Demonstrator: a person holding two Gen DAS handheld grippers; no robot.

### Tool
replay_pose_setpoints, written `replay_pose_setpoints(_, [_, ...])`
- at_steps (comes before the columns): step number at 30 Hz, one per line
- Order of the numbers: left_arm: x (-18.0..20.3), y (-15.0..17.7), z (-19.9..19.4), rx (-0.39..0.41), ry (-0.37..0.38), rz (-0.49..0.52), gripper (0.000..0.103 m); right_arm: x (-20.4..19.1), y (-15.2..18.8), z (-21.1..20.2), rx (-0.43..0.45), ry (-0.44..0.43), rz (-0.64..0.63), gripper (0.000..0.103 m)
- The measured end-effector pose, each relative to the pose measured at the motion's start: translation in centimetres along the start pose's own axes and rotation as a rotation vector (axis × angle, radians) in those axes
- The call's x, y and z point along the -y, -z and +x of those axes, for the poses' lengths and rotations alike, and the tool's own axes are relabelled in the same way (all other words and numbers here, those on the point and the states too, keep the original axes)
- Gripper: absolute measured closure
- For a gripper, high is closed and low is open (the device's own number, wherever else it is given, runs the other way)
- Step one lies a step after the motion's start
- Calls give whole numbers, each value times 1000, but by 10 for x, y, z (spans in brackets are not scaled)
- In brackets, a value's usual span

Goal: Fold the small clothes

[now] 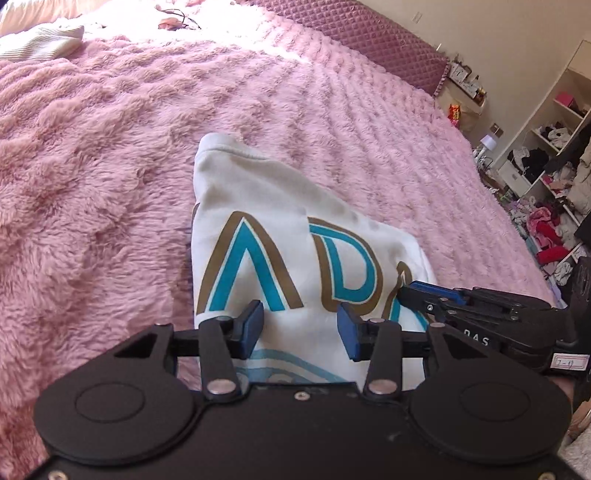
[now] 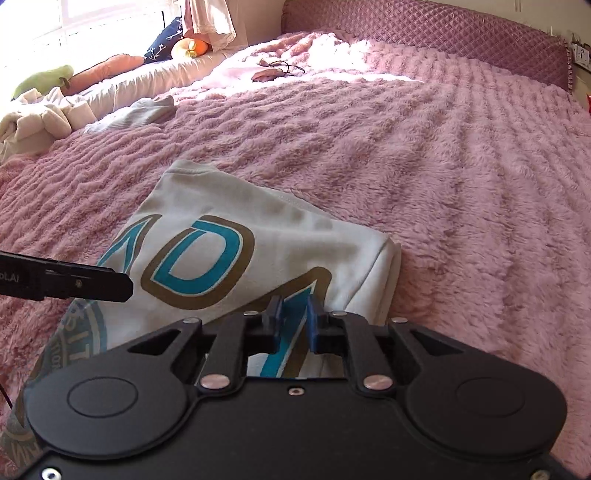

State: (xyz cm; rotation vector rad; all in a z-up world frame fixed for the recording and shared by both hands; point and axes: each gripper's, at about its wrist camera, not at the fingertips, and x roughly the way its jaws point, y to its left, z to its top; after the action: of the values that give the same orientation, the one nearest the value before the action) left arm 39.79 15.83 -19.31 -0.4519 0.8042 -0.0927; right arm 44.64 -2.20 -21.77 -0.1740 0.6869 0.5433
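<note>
A white T-shirt [image 1: 266,206] with teal and gold letters lies partly folded on the pink fluffy blanket [image 1: 92,166]; it also shows in the right wrist view [image 2: 229,218]. My left gripper [image 1: 300,325] is open, its blue pads just above the shirt's near part. My right gripper [image 2: 294,321] is open by a narrow gap over the shirt's right side; it also shows at the right of the left wrist view [image 1: 436,295]. The left gripper's finger [image 2: 74,282] reaches in from the left in the right wrist view.
The quilted mauve headboard [image 2: 424,33] runs along the bed's far side. A pale ribbed garment [image 1: 40,44] and a heap of light clothes [image 2: 40,114] lie at the far left. Plush toys [image 2: 110,66] sit by the window. Cluttered shelves [image 1: 554,166] stand right of the bed.
</note>
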Motion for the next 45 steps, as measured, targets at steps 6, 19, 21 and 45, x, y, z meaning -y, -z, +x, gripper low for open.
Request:
replay_pose_setpoints(6, [-5, -11, 2, 36, 39, -11, 61, 11, -5, -10, 74, -36, 42, 93])
replay_pose_setpoints(19, [-74, -88, 51, 137, -31, -302, 53, 64, -25, 32, 56, -9, 199, 81])
replay_pose_setpoints(21, [-78, -93, 64, 145, 32, -340, 85, 65, -25, 29, 74, -18, 204, 92])
replay_pose_setpoints(45, [-5, -2, -76, 93, 83, -23, 72, -9, 38, -98, 102, -156, 24, 79])
